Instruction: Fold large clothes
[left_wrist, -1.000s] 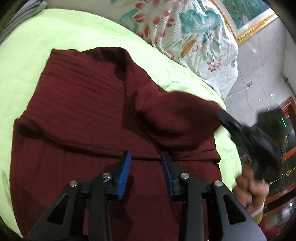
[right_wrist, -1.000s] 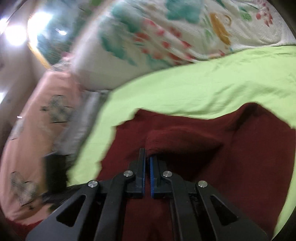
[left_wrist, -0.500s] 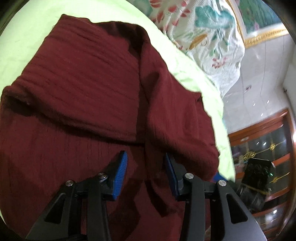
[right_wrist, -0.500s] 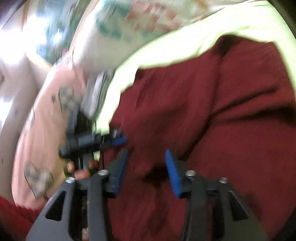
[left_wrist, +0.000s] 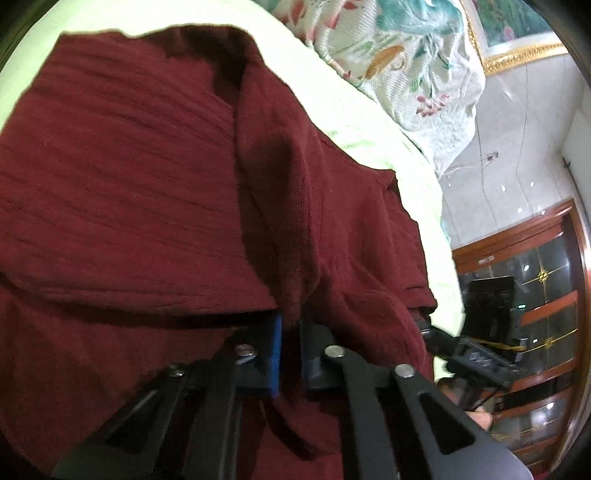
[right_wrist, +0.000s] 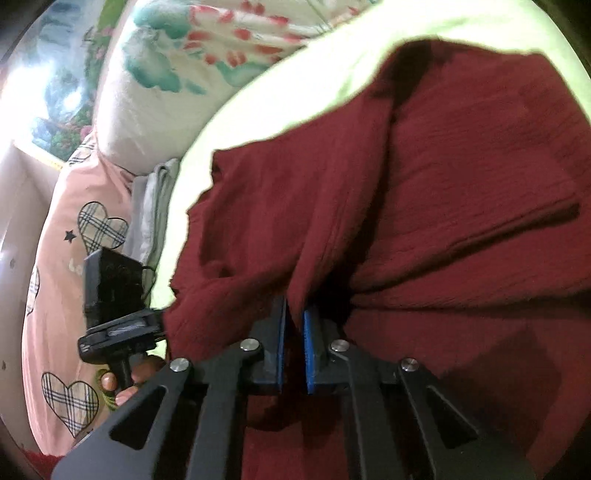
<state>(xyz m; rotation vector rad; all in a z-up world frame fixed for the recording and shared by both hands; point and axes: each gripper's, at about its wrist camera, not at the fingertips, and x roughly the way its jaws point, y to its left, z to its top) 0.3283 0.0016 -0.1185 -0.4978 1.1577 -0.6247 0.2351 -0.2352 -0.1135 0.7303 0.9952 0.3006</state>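
Observation:
A large dark red garment (left_wrist: 147, 184) lies on a light green bedsheet (left_wrist: 369, 122), with one side folded over its middle. My left gripper (left_wrist: 290, 325) is shut on a pinched fold of the red cloth near its lower edge. My right gripper (right_wrist: 294, 317) is shut on another fold of the same garment (right_wrist: 461, 184). Each view shows the other gripper's black body beside the garment: the right one in the left wrist view (left_wrist: 476, 354) and the left one in the right wrist view (right_wrist: 114, 295).
A floral pillow (left_wrist: 406, 55) lies at the head of the bed. A pink cover with plaid hearts (right_wrist: 59, 295) and a grey folded cloth (right_wrist: 151, 206) lie beside the sheet. A wooden glass cabinet (left_wrist: 535, 295) stands past the bed edge.
Both grippers were open half a second ago and have closed on folds of the red garment. Before that, the right gripper let go of the side it had carried over.

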